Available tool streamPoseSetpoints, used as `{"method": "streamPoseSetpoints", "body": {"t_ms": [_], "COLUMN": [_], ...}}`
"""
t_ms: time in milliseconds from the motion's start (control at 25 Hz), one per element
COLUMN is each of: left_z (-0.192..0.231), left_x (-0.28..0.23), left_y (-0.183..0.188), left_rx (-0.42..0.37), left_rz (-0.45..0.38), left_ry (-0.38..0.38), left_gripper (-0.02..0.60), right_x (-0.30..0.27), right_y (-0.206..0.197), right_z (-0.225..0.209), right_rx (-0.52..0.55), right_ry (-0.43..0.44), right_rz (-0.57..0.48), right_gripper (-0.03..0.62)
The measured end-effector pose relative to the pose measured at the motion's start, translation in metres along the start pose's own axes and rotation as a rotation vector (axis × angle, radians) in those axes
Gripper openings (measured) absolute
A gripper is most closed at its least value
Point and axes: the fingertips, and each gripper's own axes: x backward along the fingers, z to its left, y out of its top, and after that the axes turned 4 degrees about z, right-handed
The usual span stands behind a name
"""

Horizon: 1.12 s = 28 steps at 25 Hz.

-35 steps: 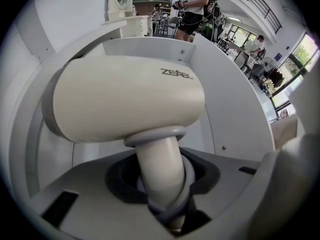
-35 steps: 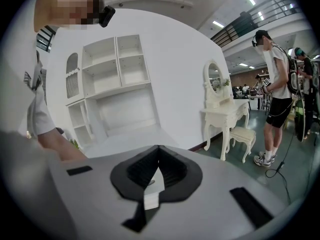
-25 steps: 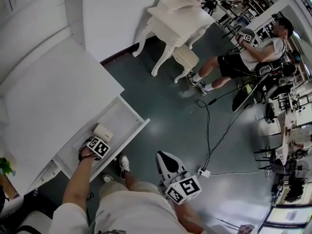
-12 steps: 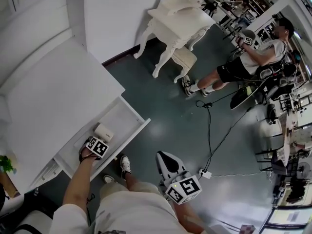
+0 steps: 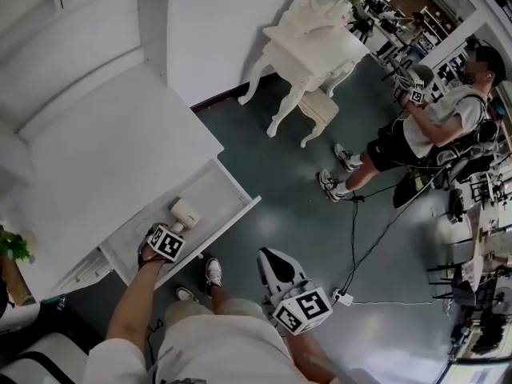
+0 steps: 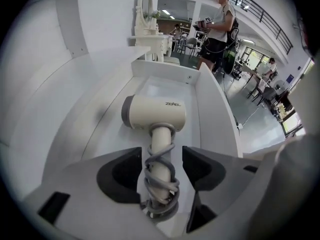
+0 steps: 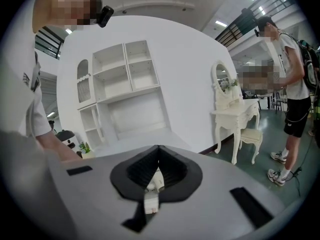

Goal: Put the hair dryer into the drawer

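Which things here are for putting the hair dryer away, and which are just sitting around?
For the job: hair dryer, drawer, left hand-held gripper, its jaws opening with the dryer's handle between them.

Just lying about: dressing table, stool, plant, floor cable.

We can read one piece of print: a small dark brand word on the side of the cream, barrel-shaped plastic hair dryer [image 6: 155, 113], seen in the left gripper view. It begins "ZE" and ends "L"; the middle letters are too small for us. Dark print on the white shirt [image 7: 24, 79] in the right gripper view is illegible
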Motion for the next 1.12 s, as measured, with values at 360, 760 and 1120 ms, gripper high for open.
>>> {"method": "streamPoseSetpoints", "body": {"t_ms": [360, 760, 1120], "left_z": [-0.002, 0.013, 0.016], "left_x": [0.049, 0.120, 0.190], "left_y": [-0.026, -0.058, -0.080], "left_rx": [0.079, 0.166, 0.275], "left_rz": [-0.102, -0.260, -0.450], "left_ry": [0.059, 0.190, 0.256], "left_gripper": [0.250, 0.250, 0.208], "right_x": [0.012, 0.017, 0.004], "right_y": [-0.011, -0.011, -0.004], "right_z": [0.040, 0.086, 0.120], "right_rx": [0.022, 0.059, 0.099], "right_ry": [0.084, 0.175, 0.254], "right_rz": [-0.018, -0.051, -0.069], "right_gripper": [0.008, 0.008, 0.008]}}
